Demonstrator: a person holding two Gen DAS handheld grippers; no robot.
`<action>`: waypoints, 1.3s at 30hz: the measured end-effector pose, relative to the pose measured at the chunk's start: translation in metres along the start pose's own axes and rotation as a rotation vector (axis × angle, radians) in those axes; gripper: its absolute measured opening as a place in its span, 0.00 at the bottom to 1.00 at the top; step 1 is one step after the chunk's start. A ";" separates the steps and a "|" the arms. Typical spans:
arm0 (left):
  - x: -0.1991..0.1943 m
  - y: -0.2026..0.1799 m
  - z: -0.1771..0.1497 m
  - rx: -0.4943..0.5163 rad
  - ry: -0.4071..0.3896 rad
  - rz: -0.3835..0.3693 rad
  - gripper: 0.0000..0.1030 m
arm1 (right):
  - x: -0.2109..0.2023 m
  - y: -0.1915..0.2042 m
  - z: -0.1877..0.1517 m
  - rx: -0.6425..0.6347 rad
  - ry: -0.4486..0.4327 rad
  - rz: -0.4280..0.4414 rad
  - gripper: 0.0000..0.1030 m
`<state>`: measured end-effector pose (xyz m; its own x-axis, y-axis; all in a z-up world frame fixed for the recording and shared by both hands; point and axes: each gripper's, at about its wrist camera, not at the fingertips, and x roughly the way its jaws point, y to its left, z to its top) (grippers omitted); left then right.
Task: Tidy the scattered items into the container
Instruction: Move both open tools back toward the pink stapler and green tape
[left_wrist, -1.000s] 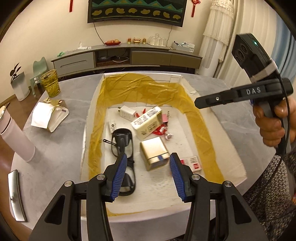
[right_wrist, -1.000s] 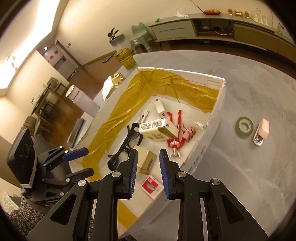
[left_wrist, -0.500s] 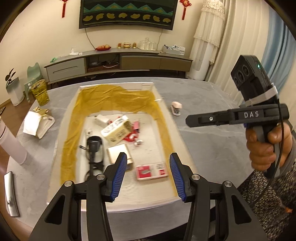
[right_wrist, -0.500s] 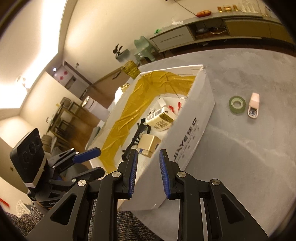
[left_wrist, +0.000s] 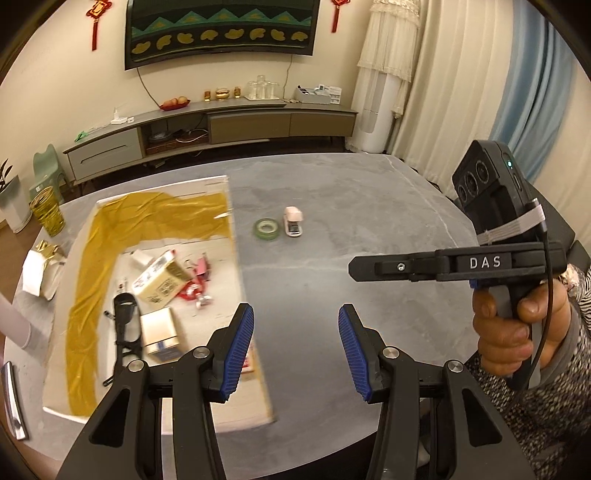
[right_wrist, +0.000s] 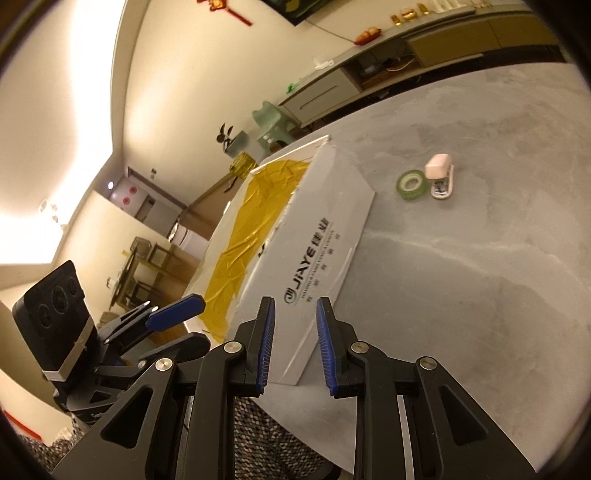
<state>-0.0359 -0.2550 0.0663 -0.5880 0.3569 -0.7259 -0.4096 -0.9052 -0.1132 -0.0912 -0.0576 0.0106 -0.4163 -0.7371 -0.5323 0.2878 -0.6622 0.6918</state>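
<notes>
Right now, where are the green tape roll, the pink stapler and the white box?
green tape roll (left_wrist: 266, 229), left wrist view, on its front rim.
pink stapler (left_wrist: 293, 220), left wrist view, on its pink top.
white box (right_wrist: 325, 236), right wrist view, on its printed outer wall.

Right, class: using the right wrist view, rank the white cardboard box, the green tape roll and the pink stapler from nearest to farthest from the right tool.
1. White cardboard box: nearest, its printed side wall just ahead of the right tool, to the left.
2. Green tape roll: farther out on the grey table, ahead and right.
3. Pink stapler: beside the roll, marginally beyond it; nearly too close to call.
</notes>
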 end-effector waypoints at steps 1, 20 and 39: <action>0.002 -0.005 0.002 0.003 0.001 0.004 0.48 | -0.005 -0.005 0.000 0.010 -0.010 0.003 0.24; 0.068 -0.041 0.034 -0.037 0.053 0.083 0.53 | -0.036 -0.050 -0.004 0.041 -0.079 -0.079 0.26; 0.118 -0.020 0.045 -0.124 0.074 0.149 0.58 | -0.008 -0.059 0.029 -0.002 -0.019 -0.197 0.26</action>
<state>-0.1286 -0.1846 0.0138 -0.5807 0.2029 -0.7884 -0.2305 -0.9698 -0.0798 -0.1300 -0.0089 -0.0123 -0.4810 -0.5906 -0.6480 0.2009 -0.7937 0.5742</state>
